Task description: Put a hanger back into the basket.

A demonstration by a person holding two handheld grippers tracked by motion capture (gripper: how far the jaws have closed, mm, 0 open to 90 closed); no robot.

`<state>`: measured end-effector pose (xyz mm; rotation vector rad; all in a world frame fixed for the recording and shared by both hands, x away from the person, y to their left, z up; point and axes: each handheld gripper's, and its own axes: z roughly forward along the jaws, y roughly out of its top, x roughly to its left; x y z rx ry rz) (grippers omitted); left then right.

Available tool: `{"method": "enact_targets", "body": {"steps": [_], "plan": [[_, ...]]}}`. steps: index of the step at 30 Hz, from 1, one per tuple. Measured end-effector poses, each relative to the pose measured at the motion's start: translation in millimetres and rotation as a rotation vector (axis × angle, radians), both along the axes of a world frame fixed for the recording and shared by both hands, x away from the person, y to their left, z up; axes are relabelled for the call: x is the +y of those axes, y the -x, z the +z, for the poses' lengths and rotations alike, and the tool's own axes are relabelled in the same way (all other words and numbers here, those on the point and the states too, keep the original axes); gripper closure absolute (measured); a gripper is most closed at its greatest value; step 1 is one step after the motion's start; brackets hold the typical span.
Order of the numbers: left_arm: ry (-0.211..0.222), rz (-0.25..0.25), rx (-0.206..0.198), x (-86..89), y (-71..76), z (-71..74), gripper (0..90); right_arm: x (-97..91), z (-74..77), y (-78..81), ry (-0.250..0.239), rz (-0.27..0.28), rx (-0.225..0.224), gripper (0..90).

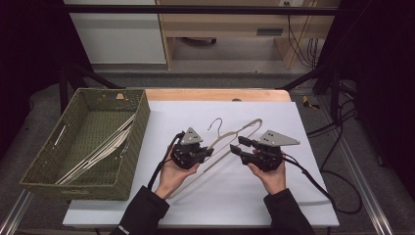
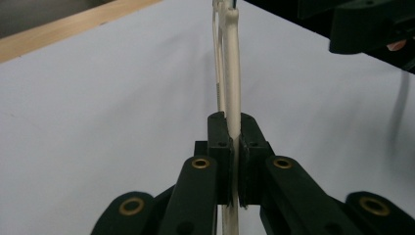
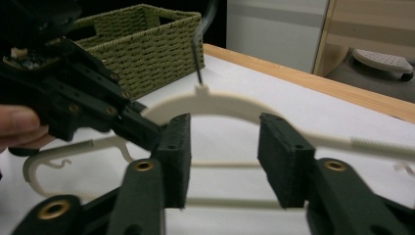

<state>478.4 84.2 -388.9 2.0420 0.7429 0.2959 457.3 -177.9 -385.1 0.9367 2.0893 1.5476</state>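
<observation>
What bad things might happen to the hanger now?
1. Only the left gripper is clamped on the cream hanger, near one end of it. The right gripper stands open around it without pressing, so the long free end might droop or swing.
2. The grip sits on a thin, smooth bar, so the hanger might twist or slip between the pads.
3. The green woven basket already holds other hangers; the metal hook might catch on them or on the weave.

Reaching in from the near edge with both dark-sleeved forearms, hands side by side over the worktop (image 1: 293, 147). Clamping the left hand-held gripper (image 1: 209, 152) with jaws pressed together on a thin cream bar. Holding the right hand-held gripper (image 1: 237, 145) with jaws parted, pads touching nothing, pointing toward the left one.
</observation>
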Motion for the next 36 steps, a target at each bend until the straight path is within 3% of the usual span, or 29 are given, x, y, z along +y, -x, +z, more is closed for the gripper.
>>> {"method": "enact_targets", "body": {"steps": [2,3,5,6,12,14,21,26,36], "plan": [[0.013,-0.006,-0.012,6.4,4.3,6.8,86.5,-3.8,-0.5,3.5,-0.012,-0.007,-0.001,46.9],[0.025,-0.004,-0.033,12.4,9.5,14.2,86.5,-11.9,-1.5,10.1,-0.016,-0.021,-0.006,39.0],[0.026,-0.006,-0.042,15.6,11.7,18.3,86.5,-15.6,-2.2,13.2,-0.024,-0.031,-0.001,34.9],[0.035,-0.007,-0.055,22.3,15.9,26.9,86.5,-23.7,-3.7,18.3,-0.030,-0.046,0.002,28.8],[0.023,-0.016,-0.091,37.3,24.6,48.9,86.5,-43.4,-6.9,29.6,-0.051,-0.075,0.017,17.7],[0.018,-0.017,-0.115,46.1,30.3,62.0,86.5,-51.1,-9.4,33.6,-0.051,-0.112,0.020,9.8],[0.012,-0.015,-0.167,68.5,39.3,89.5,86.5,-62.4,-16.8,39.5,-0.038,-0.139,0.039,6.6],[0.014,0.011,-0.202,96.4,39.6,112.6,86.5,-68.3,-20.0,41.6,-0.041,-0.153,0.039,5.4],[-0.018,0.068,-0.238,140.5,37.9,132.7,86.5,-69.9,-19.7,41.9,-0.036,-0.168,0.028,2.7]]}}
